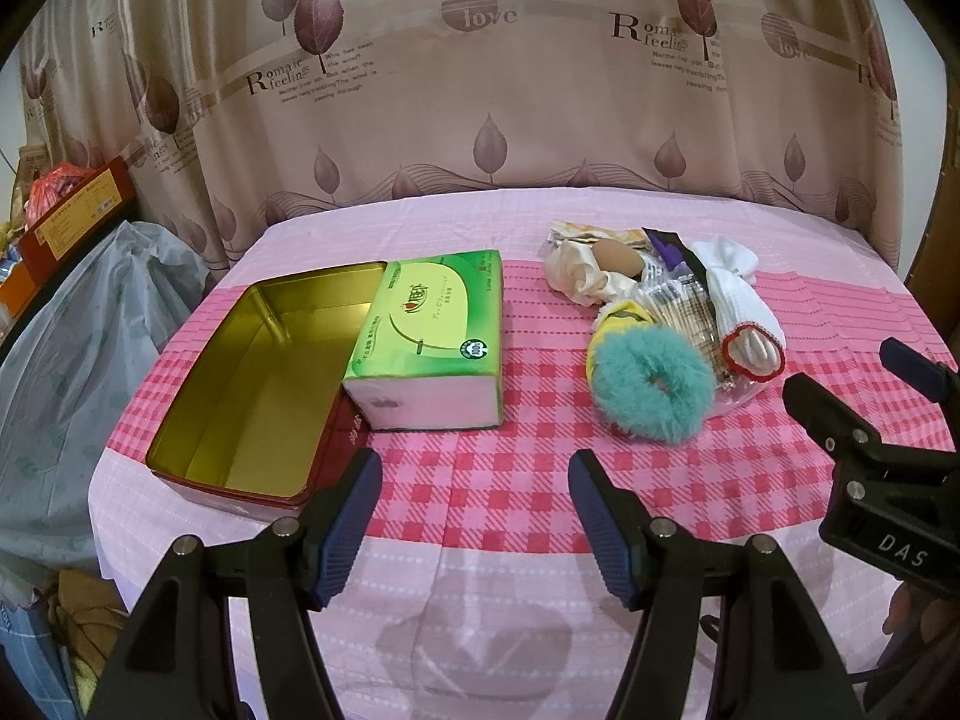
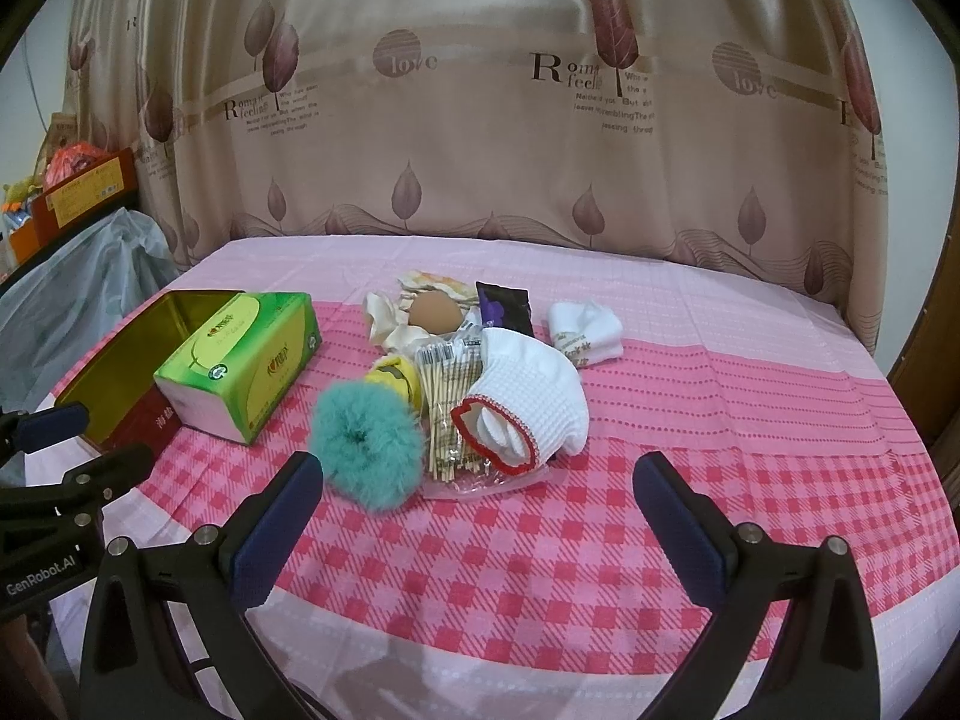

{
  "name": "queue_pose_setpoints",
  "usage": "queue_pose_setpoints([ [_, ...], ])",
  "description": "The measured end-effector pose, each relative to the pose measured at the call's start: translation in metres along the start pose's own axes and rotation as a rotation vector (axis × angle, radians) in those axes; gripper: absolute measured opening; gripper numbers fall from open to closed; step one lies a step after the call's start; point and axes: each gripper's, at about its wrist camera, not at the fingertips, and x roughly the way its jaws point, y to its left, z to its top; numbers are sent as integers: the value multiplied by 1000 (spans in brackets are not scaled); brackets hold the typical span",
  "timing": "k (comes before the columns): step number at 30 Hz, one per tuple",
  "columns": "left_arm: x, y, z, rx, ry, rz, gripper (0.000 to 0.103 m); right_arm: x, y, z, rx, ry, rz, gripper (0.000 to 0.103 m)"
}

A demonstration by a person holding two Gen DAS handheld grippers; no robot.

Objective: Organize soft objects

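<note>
Left wrist view shows the left gripper (image 1: 474, 516) with its fingers spread apart and nothing between them, above the checked tablecloth (image 1: 516, 480). In front of it lies the open tin box (image 1: 198, 420), empty inside, and the green tissue pack (image 1: 429, 339) leans with one side on the tin's right rim, half in and half out. The pile of soft things lies to the right, well apart from the tin: the teal fluffy scrunchie (image 1: 651, 387) is nearest, touching the white sock with red edge (image 1: 744, 324). I judge that sorting has not really begun; the next move is probably to pick one soft item and carry it to the tin. The tissue pack covers part of the opening, so the free room is on the tin's left part.

Right wrist view shows the right gripper (image 2: 480, 516), also wide open and holding nothing, just before the scrunchie (image 2: 366, 450) and the sock (image 2: 528, 402). The bag of cotton swabs (image 2: 450, 414) lies between them, so a grip may catch it too. The cloth on the right side is free, and the table's near edge is close under the fingers.
</note>
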Motion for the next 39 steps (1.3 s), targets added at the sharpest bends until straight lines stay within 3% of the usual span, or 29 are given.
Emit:
queue_pose_setpoints([
  [16, 9, 3, -1, 1, 20, 6, 66, 6, -1, -2, -1, 9, -3, 101],
  [21, 12, 1, 0, 9, 21, 11, 66, 8, -4, -2, 10, 13, -7, 97],
  [29, 22, -2, 1, 36, 21, 10, 66, 19, -8, -5, 20, 43, -4, 82],
  [39, 40, -6, 6, 75, 37, -12, 66, 35, -22, -1, 68, 85, 24, 77],
])
